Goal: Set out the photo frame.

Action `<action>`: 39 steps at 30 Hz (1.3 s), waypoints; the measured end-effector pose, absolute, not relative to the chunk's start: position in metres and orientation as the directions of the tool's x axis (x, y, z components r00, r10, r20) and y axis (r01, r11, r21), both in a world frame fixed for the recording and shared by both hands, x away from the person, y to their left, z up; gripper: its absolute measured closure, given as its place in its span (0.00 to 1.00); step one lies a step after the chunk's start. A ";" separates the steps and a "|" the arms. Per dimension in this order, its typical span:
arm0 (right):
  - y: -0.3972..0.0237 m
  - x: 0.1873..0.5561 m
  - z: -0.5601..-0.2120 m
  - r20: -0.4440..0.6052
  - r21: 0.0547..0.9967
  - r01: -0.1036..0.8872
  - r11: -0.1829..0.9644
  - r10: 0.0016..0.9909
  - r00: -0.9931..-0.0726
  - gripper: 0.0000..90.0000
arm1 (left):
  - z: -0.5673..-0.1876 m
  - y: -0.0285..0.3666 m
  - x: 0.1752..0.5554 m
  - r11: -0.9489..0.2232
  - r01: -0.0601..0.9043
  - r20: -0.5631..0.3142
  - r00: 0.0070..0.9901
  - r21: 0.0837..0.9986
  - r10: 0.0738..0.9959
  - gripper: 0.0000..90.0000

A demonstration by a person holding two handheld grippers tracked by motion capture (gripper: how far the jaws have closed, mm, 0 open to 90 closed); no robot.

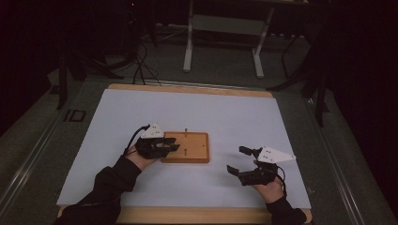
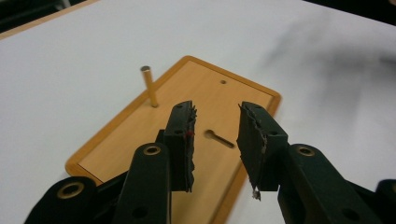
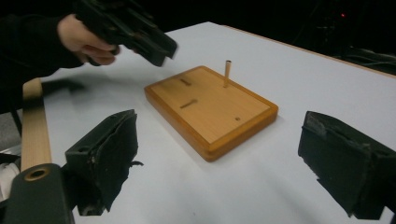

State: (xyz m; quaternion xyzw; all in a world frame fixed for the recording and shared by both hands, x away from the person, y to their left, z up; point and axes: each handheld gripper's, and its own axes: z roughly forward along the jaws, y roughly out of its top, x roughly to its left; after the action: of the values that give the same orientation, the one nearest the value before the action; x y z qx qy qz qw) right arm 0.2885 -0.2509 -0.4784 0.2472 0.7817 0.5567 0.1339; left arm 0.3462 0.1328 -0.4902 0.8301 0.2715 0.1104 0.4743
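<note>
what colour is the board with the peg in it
Light brown wood, like its peg; the board shows best in the right gripper view.

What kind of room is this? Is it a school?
Probably a lab or workshop, not a classroom. A white-topped table holds a wooden peg board, cables trail across the dark floor, and a person holds each hand-held gripper, left and right.

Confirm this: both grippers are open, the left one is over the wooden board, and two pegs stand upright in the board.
Wrong on the pegs. A single peg stands upright in the board, near its edge; the left gripper view shows it, along with an empty hole and a slot. The rest holds: the left gripper is open over the board and the right gripper is open.
</note>
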 end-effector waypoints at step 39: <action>-0.222 0.299 -0.484 0.058 0.910 0.240 0.339 0.468 -0.882 0.15 | -0.510 0.098 0.423 -0.471 0.394 -0.053 0.808 0.790 0.587 0.81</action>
State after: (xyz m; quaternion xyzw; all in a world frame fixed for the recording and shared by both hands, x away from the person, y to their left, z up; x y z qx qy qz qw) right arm 0.2990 -0.2225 -0.4842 0.2182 0.8112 0.5318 0.1073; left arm 0.4229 0.0985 -0.5097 0.8499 0.2886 0.1137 0.4260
